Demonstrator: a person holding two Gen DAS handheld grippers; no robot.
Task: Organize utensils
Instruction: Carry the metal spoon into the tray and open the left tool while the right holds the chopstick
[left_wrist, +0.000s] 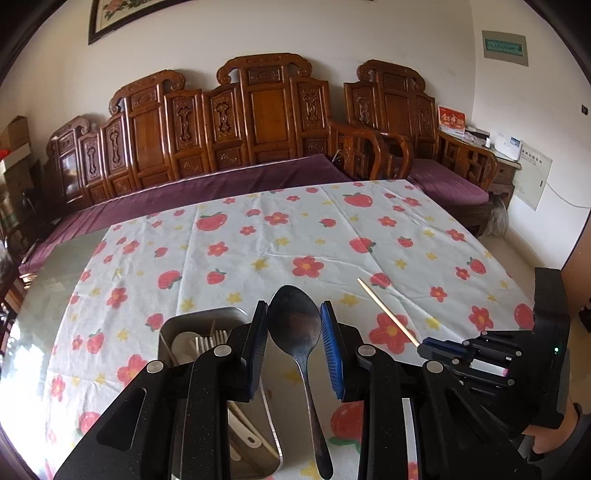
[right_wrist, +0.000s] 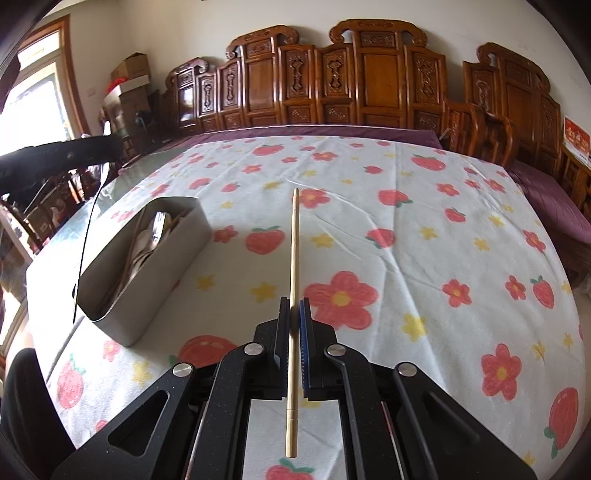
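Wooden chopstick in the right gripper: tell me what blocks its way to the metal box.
Nothing visible does. The thin wooden chopstick hangs above bare floral tablecloth, and the open rectangular metal box stands apart to its left.

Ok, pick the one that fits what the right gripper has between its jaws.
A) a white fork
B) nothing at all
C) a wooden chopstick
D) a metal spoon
C: in the right wrist view the right gripper has its jaws shut on a wooden chopstick that points out over the floral tablecloth; the metal spoon sits in the left gripper.

One spoon (left_wrist: 295, 332), one chopstick (right_wrist: 294, 266), one metal box (right_wrist: 147, 266), two grippers (left_wrist: 294, 332).
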